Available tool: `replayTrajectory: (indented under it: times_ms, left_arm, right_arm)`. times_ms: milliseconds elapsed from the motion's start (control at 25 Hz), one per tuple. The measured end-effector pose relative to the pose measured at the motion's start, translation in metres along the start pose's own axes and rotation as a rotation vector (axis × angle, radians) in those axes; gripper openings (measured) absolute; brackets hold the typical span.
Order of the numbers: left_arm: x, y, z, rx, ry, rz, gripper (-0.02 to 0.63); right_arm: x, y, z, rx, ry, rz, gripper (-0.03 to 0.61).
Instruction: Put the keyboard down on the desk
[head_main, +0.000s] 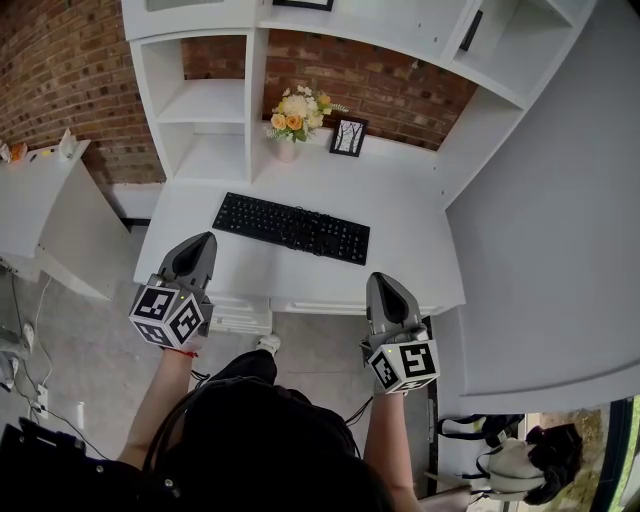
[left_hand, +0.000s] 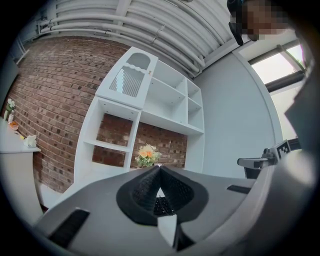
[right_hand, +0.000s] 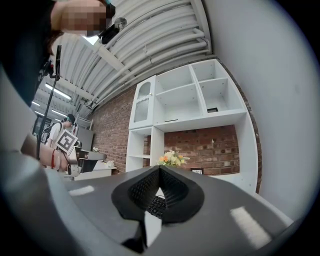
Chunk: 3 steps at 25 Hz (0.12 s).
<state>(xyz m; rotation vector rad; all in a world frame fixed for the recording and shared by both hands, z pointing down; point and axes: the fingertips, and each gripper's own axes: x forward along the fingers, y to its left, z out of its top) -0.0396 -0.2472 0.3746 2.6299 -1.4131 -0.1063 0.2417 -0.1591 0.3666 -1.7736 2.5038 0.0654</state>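
Observation:
A black keyboard (head_main: 291, 227) lies flat on the white desk (head_main: 410, 250), slightly slanted, and nothing touches it. My left gripper (head_main: 203, 240) is shut and empty, near the desk's front left edge and short of the keyboard. My right gripper (head_main: 381, 281) is shut and empty too, at the front edge to the right of the keyboard. Through the notch behind the closed jaws, a bit of the keyboard (left_hand: 161, 205) shows in the left gripper view, and again the keyboard (right_hand: 156, 205) in the right gripper view.
A vase of flowers (head_main: 296, 118) and a small framed picture (head_main: 348, 136) stand at the back of the desk under white shelves (head_main: 205, 100). A brick wall (head_main: 60, 70) is behind. A grey partition (head_main: 560, 230) rises at the right, a white side table (head_main: 40, 200) at the left.

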Motion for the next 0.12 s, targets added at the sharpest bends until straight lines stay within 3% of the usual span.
replayTrajectory:
  times_ms: [120]
  left_arm:
    - [-0.0017,0.0001,-0.0006,0.004,0.004,0.006,-0.009]
  right_arm:
    - [-0.0009,0.0001,-0.0012,0.010,-0.003,0.001,0.002]
